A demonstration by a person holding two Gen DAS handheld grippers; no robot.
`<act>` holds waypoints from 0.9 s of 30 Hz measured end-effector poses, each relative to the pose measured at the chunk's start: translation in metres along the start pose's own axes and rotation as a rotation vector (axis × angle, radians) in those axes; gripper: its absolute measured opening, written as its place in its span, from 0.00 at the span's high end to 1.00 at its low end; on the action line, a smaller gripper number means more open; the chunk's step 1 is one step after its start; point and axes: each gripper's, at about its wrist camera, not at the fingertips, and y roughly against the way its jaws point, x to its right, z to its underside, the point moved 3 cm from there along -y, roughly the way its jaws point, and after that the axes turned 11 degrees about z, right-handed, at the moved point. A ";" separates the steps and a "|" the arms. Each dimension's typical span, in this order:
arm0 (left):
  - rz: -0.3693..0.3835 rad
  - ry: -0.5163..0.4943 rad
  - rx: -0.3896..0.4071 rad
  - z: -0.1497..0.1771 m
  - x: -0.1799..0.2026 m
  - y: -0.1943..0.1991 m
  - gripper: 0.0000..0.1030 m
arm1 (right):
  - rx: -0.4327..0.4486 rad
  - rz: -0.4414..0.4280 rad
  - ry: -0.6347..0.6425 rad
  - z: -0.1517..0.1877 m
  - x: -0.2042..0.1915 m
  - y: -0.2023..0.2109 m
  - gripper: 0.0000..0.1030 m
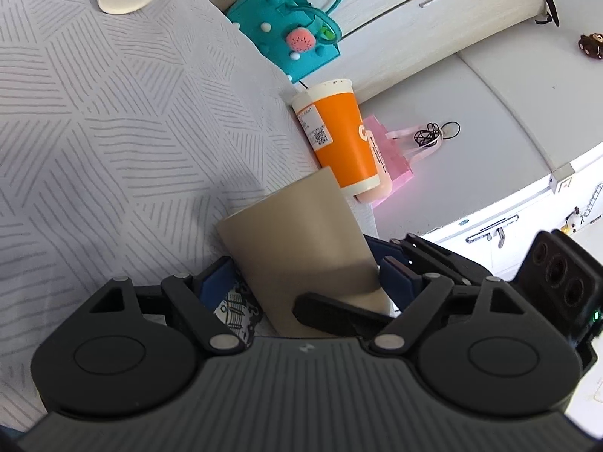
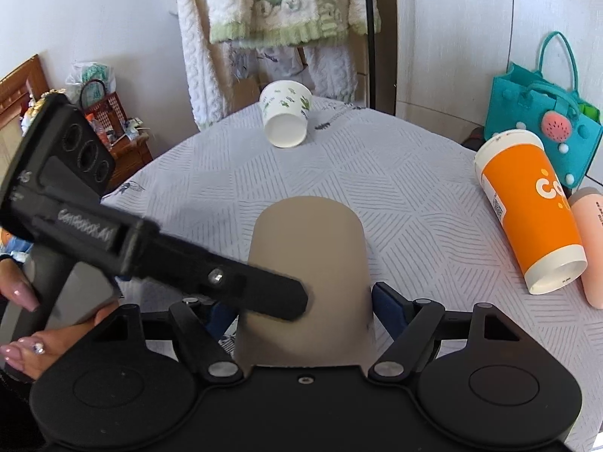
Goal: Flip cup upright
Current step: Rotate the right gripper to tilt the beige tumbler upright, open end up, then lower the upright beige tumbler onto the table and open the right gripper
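Observation:
A plain beige paper cup [image 2: 307, 263] stands upside down on the patterned grey tablecloth, base up. My right gripper [image 2: 301, 309] has its blue pads on both sides of the cup's lower wall, closed on it. My left gripper [image 1: 305, 275] also holds the same beige cup [image 1: 297, 241] between its blue pads; one of its fingers [image 2: 264, 293] crosses the cup's front in the right wrist view. An orange cup [image 2: 531, 211] lies on its side at the right. A white leaf-print cup [image 2: 285, 118] lies tipped at the far side.
A teal felt bag [image 2: 542, 120] stands at the table's right edge, a peach bottle [image 2: 591, 241] lies beside the orange cup. A pink bag [image 1: 395, 158] sits on the grey surface beyond the table edge. Clothes hang behind the table.

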 end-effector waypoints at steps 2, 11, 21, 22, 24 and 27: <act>-0.005 -0.034 0.003 0.002 0.004 0.002 0.19 | 0.008 0.007 0.006 0.000 -0.001 0.002 0.22; -0.070 -0.203 0.071 0.010 0.027 0.010 0.25 | 0.045 0.009 -0.006 -0.002 -0.004 0.010 0.22; -0.126 -0.304 0.125 0.001 0.029 0.029 0.27 | 0.144 -0.002 -0.039 -0.006 -0.015 0.000 0.23; -0.132 -0.315 0.119 -0.001 0.030 0.031 0.27 | 0.151 -0.001 -0.023 -0.008 -0.017 -0.001 0.23; -0.150 -0.344 0.110 -0.005 0.032 0.033 0.27 | 0.176 0.007 0.020 -0.010 -0.022 -0.002 0.23; -0.189 -0.400 0.112 -0.011 0.036 0.035 0.27 | 0.208 0.008 0.036 -0.017 -0.025 -0.007 0.23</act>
